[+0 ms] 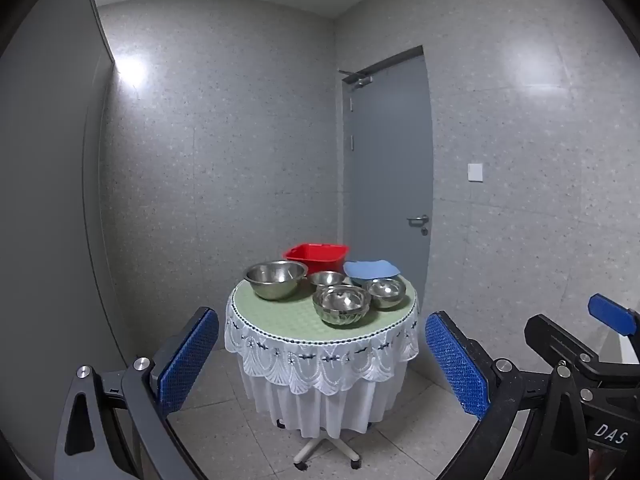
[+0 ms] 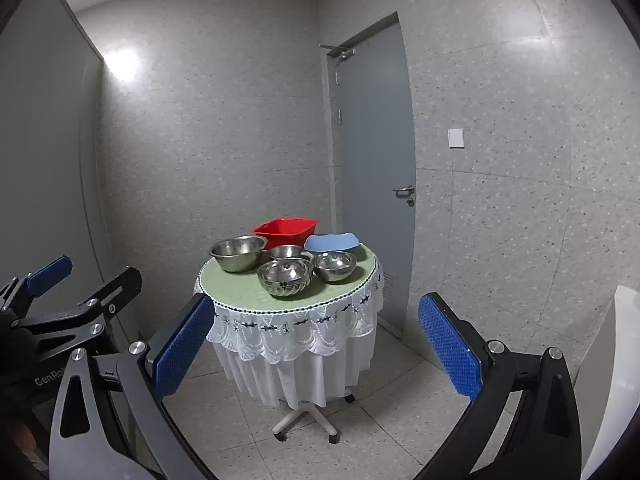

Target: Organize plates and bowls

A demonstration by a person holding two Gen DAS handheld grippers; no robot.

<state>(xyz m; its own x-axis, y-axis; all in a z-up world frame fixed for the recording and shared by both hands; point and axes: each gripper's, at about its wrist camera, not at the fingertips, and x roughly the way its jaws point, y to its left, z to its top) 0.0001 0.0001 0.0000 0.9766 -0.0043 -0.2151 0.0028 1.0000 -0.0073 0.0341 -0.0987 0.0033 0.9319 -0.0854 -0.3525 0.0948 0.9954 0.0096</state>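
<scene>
- I judge this the approach step: nothing is gripped yet, and I stand well apart from the round surface [image 1: 280, 316] with its green mat and white lace skirt.
- My left gripper [image 1: 320, 360] has its blue-padded fingers [image 1: 186, 360] spread wide with nothing between them; my right gripper [image 2: 316, 344] is the same.
- On the surface stand a large stainless steel bowl [image 1: 276, 278], a small steel bowl [image 1: 326, 279] behind, a fluted steel bowl stack [image 1: 341, 304] in front and a round steel bowl [image 1: 386, 292] to its right.
- A red plastic square basin [image 1: 318, 256] sits at the back, a pale blue plastic dish [image 1: 372, 269] beside it.
- Next I must close in, then set one finger inside a rim; thin steel may slip.
</scene>
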